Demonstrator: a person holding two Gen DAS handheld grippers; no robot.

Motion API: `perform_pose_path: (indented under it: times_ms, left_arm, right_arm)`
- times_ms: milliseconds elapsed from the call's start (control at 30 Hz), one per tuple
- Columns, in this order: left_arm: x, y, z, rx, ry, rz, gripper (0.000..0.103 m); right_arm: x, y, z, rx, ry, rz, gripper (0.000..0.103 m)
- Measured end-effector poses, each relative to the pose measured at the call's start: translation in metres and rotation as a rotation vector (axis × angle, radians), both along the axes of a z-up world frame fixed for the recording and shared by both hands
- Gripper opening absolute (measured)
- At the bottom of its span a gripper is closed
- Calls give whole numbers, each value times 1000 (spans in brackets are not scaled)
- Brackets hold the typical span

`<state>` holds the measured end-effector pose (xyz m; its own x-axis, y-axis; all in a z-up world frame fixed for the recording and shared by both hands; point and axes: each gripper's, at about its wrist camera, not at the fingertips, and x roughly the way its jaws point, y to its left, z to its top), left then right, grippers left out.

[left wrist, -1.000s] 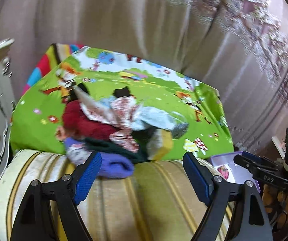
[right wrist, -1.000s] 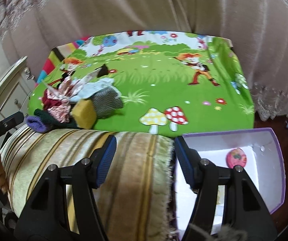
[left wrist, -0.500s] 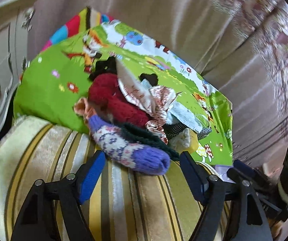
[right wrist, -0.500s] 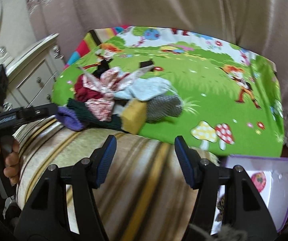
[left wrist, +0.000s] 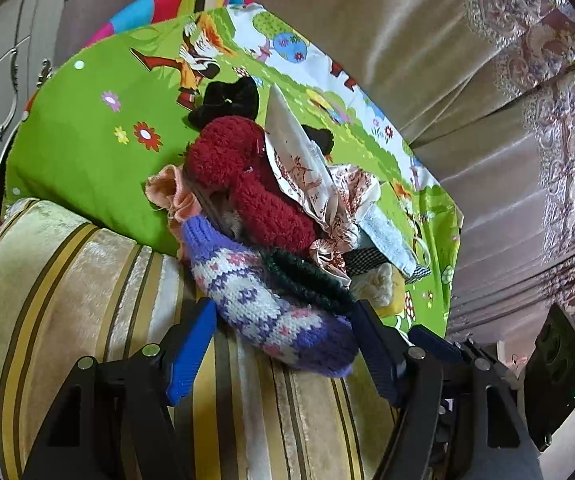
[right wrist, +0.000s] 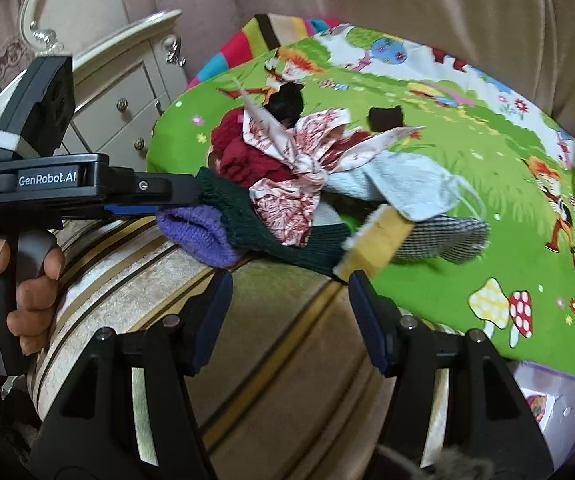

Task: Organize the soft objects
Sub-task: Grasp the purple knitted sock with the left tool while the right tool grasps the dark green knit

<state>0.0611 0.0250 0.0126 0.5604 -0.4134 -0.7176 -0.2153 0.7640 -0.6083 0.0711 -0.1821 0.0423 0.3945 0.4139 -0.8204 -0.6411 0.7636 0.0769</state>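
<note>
Closest to the left wrist camera, the left gripper [left wrist: 283, 340] has its two blue fingers spread wide. The rounded end of a purple and white knitted sock [left wrist: 271, 308] sits between them. I cannot tell if the pads touch it. The sock lies on a soft cushion with gold and brown stripes [left wrist: 87, 300]. From the right wrist view, the left gripper [right wrist: 167, 200] reaches in from the side, level with the sock's purple end [right wrist: 195, 232].

The right gripper [right wrist: 289, 312] is wide open too and holds nothing. It hangs over the striped cushion [right wrist: 279, 360], just short of the pile.

Behind the sock is a heap of soft things. A dark green knitted piece [left wrist: 307, 280] lies on the sock. A fuzzy dark red knitted piece [left wrist: 247, 176] rests above that. A white cloth with red prints [right wrist: 299, 160] is knotted in the middle. A pale blue cloth [right wrist: 403, 184], a yellow sponge [right wrist: 375, 240] and a small checked piece [right wrist: 443, 240] lie beside it.

The heap sits on a bright green cartoon sheet [right wrist: 467, 160]. Far back hangs a beige curtain [left wrist: 367, 20].
</note>
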Motion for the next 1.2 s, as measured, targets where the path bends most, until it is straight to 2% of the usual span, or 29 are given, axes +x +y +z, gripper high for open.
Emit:
perform_pose_path:
  times_ms: [33,100,267,400,567,600,933,1067,1200]
  left_arm:
    - [1,0,-1,0,1,-3,69]
    - [3,0,-3,1,7,-12,54]
    - [0,7,-7,-20,11,-18,32]
    - [-4,16,-10,-49,14,-12,22]
    - [-11,25,-10,-67,8,0,15]
    - [-12,28,-10,-69,7,4,7]
    - [-16,47,-17,-146,18,41,8]
    - [-17,50,-19,-140,15,50,8]
    - [-18,63,-20,-133,20,100,7]
  right_arm:
    - [2,5,-2,-5,4,10,64]
    - [5,9,-5,-5,16,23,64]
    - [14,19,-10,-4,37,31,64]
    - [20,29,-12,4,48,51,64]
    - [24,37,-10,26,54,72,64]
    - [25,38,-10,31,59,72,64]
    - [26,45,-19,2,90,75,64]
    - [30,37,-20,39,124,62,64]
    - [27,35,-16,44,116,87,64]
